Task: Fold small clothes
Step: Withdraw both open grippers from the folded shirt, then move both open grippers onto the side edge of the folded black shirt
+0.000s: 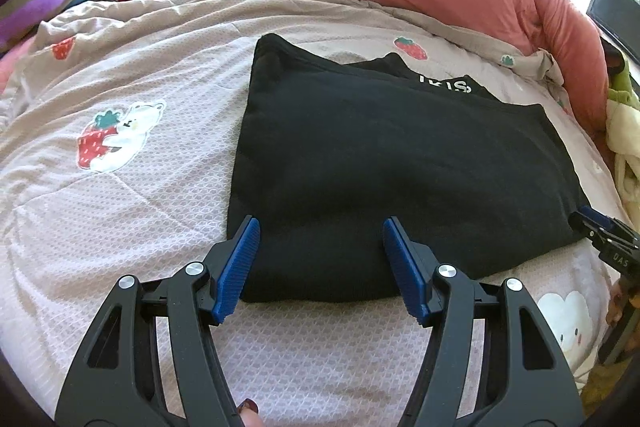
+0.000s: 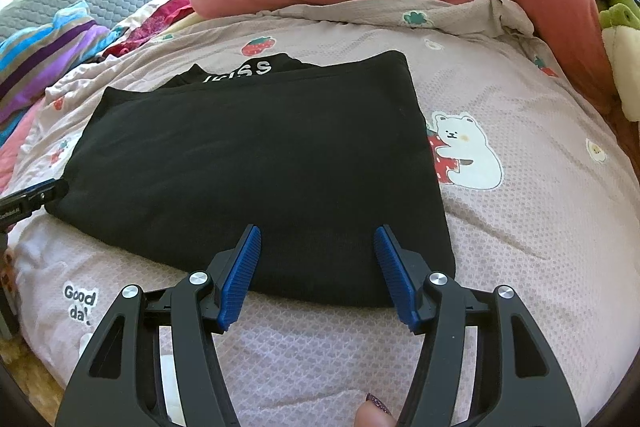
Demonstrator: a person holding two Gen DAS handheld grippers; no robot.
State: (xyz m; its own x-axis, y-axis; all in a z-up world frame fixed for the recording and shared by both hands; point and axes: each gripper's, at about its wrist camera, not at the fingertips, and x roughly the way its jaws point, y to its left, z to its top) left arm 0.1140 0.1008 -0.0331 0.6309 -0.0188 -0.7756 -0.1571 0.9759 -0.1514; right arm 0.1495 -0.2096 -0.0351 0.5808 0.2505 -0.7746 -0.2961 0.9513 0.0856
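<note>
Item: black garment (image 1: 400, 163), knit, already doubled over, white lettering showing at its far edge. Location: laid flat on the strawberry-print quilt (image 1: 120, 211), mid-bed, its near fold toward the bed's front edge. Handling is judged soft, light, limp and non-slippery; layers may shift if lifted unevenly. The two near corners are recommended for gripping. Left gripper (image 1: 320, 255) and right gripper (image 2: 318, 259): both held about half open over the near edge, nothing clasped.

Black claw (image 1: 320, 259) arms, ribbed blue pads (image 2: 240, 275), silver screws.
</note>
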